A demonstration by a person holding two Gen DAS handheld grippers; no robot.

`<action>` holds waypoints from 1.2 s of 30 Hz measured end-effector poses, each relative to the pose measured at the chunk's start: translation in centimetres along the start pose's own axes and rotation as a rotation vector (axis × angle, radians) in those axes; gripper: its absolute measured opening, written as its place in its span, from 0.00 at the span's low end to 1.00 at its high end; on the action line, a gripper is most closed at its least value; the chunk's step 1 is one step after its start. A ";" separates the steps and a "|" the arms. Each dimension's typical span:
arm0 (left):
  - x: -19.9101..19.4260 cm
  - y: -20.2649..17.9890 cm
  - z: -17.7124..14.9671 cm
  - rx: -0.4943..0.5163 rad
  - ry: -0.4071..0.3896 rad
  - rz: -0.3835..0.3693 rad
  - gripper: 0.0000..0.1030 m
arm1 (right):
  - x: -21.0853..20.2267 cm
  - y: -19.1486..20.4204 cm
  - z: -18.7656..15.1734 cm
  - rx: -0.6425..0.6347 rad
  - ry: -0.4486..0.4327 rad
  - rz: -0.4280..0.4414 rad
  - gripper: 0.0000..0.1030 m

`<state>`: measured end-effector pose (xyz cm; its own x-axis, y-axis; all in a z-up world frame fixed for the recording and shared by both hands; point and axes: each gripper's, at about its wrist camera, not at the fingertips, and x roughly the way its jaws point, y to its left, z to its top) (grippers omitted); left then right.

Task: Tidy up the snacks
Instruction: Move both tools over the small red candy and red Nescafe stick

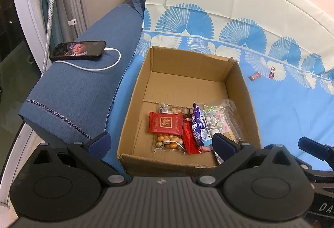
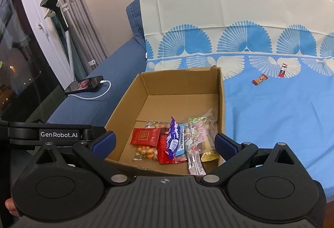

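- Snacks lie in a brown cardboard box (image 1: pixel 183 65) that sits on a sofa with a blue and cream cloth (image 1: pixel 292 107) over it.
- All the snacks in the box are bunched at the near end; the far end is bare.
- One is a flat red packet (image 1: pixel 166 123) that lies on top of a clear bag of round orange and green nuts (image 1: pixel 169 143).
- Next to it is a purple wrapper (image 1: pixel 198 123) that leans on a clear bag of mixed candies (image 1: pixel 217 119).
- Two small snacks are outside the box on the cloth: a little red and yellow candy (image 2: pixel 259 79) and a small red and black packet (image 2: pixel 282 70), near each other and well apart from the box.
- Left tool (image 1: pixel 161 141) is open wide and holds nothing; it hangs over the near edge of the box.
- Right tool (image 2: pixel 165 142) is also open wide and holds nothing; it hangs above the near side of the box.
- On the blue sofa arm (image 1: pixel 83 86) a phone (image 1: pixel 77 50) lies flat with a white cable (image 1: pixel 100 67) plugged in.
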<state>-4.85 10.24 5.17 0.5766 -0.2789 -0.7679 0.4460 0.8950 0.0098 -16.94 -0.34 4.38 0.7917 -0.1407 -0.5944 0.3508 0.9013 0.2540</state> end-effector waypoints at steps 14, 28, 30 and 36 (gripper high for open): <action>1.0 -6.4 3.2 0.076 0.023 -0.065 1.00 | -1.5 -7.7 1.1 0.152 -0.072 -0.106 0.98; 4.2 -17.5 8.9 0.214 0.051 -0.183 1.00 | -3.2 -19.3 3.6 0.228 -0.163 -0.309 0.98; 5.1 -19.6 10.3 0.238 0.043 -0.192 1.00 | -2.9 -21.3 4.6 0.229 -0.176 -0.338 0.98; 11.4 -27.3 15.1 0.336 0.025 -0.188 1.00 | 0.0 -27.4 7.8 0.253 -0.197 -0.400 0.98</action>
<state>-0.17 -22.64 5.83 0.4483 -0.4145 -0.7919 0.7440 0.6641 0.0736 -22.70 -28.24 3.35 0.6413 -0.5507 -0.5343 0.7365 0.6372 0.2272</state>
